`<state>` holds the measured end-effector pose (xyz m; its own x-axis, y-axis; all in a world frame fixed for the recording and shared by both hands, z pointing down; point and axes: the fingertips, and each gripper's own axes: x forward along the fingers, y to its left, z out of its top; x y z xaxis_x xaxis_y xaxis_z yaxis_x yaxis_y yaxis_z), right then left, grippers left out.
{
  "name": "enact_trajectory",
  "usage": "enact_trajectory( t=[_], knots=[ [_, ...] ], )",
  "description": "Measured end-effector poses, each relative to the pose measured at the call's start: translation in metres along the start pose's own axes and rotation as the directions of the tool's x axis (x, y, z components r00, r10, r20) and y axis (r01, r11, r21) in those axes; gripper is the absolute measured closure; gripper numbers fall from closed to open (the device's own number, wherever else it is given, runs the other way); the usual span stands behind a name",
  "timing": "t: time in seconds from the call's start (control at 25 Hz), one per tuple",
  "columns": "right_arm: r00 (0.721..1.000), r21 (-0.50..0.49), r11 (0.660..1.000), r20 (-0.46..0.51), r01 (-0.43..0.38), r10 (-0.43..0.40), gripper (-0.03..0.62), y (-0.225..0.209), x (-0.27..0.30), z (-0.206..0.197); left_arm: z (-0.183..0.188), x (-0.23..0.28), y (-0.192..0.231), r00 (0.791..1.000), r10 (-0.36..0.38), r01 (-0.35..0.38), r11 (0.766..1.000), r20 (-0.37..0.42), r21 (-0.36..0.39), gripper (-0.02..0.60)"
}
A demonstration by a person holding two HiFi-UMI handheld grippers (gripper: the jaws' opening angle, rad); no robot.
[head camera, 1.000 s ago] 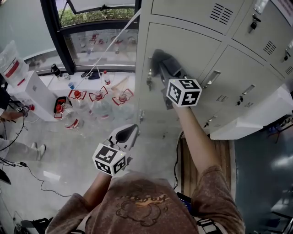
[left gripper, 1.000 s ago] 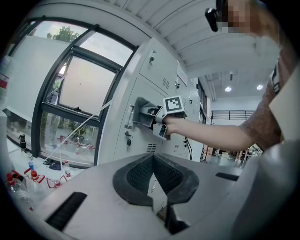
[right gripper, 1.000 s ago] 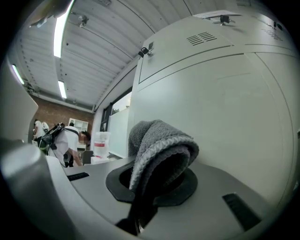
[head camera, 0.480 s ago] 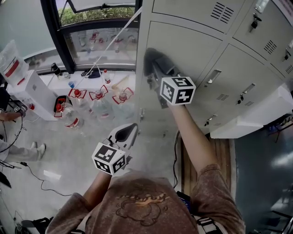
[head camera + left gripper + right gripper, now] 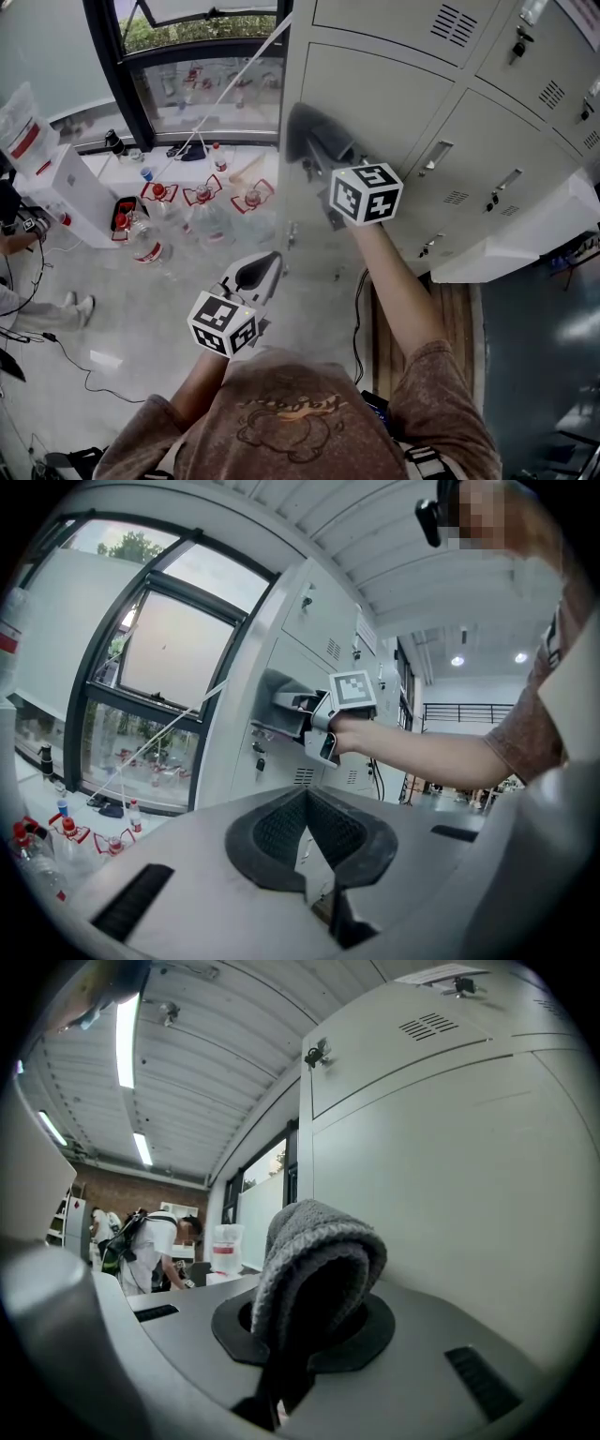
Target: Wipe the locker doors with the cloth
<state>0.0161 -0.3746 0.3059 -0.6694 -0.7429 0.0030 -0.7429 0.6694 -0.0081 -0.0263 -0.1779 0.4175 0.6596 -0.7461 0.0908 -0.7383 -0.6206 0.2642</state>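
Leftward since a second ago, the right gripper (image 5: 317, 142) has slid across the locker door (image 5: 403, 98), bringing the cloth (image 5: 302, 124) to that door's left edge. Its jaws are clenched on the grey cloth, which folds over their tips and lies against the door. Well below the door and clear of it, the left gripper (image 5: 253, 275) hangs with its jaws pressed together and nothing between them.

mottled brown short-sleeved t-shirt (image 5: 309, 398), darker swirling print (image 5: 286, 424) on the chest, forearms bare
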Motion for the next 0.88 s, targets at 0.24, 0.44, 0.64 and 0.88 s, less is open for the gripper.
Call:
enact_trajectory(
  t=[0.24,0.44,0.64,0.88],
  knots=[
    [0.999,-0.028,0.999,0.011,0.042,-0.042,0.557,-0.013,-0.023,0.003,0.003,0.001,-0.004,1.0,-0.017,0.017,1.0,-0.003,0.013,0.583],
    [0.994,-0.037,0.994,0.021,0.106,-0.105,0.557,-0.036,-0.054,0.004,0.003,0.003,-0.009,0.999,-0.034,0.034,0.999,-0.005,0.017,0.583],
    [0.982,-0.037,0.981,0.01,0.189,-0.188,0.557,-0.069,-0.089,-0.001,0.003,0.007,-0.018,0.998,-0.062,0.062,0.998,-0.008,0.023,0.583],
    [0.946,-0.034,0.945,0.015,0.325,-0.325,0.557,-0.118,-0.141,-0.005,0.002,0.012,-0.028,0.996,-0.089,0.089,0.996,-0.011,0.025,0.583]
  ],
)
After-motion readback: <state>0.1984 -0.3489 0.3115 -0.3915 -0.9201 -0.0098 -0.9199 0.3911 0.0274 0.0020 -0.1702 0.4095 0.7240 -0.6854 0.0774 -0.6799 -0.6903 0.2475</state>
